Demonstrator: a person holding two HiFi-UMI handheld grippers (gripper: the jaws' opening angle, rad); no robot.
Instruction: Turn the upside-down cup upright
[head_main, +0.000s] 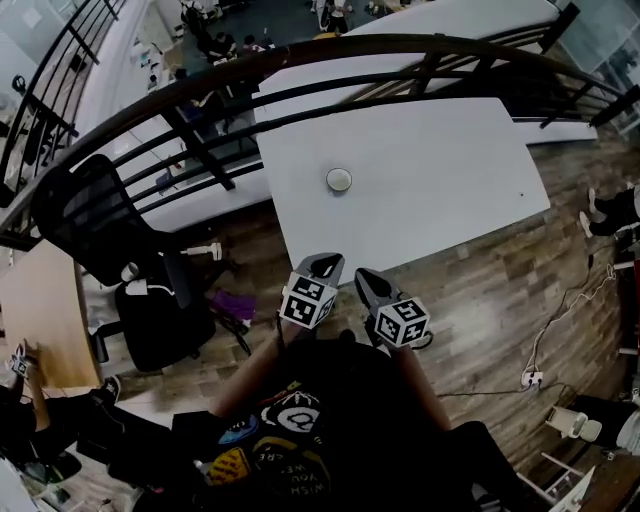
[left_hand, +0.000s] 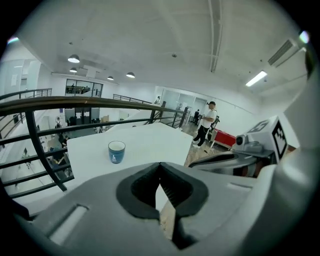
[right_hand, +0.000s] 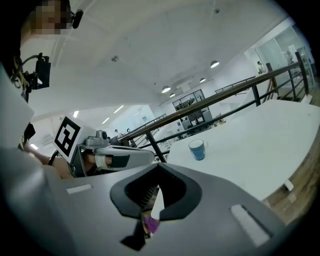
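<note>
A blue cup (head_main: 339, 180) with a white inside stands upright and alone on the white table (head_main: 440, 170), its open mouth up. It also shows in the left gripper view as the cup (left_hand: 116, 152) and in the right gripper view as the cup (right_hand: 197, 149). My left gripper (head_main: 325, 262) and right gripper (head_main: 368, 278) hang side by side over the table's near edge, well short of the cup. Both are shut with nothing between the jaws. The left gripper (left_hand: 160, 170) and the right gripper (right_hand: 159, 175) each point toward the cup.
A black railing (head_main: 200, 80) curves round the table's far and left sides. A black office chair (head_main: 110, 230) stands left of the table on the wooden floor (head_main: 500, 290). A cable and power strip (head_main: 532, 378) lie at the right. A person (left_hand: 207, 121) stands far off.
</note>
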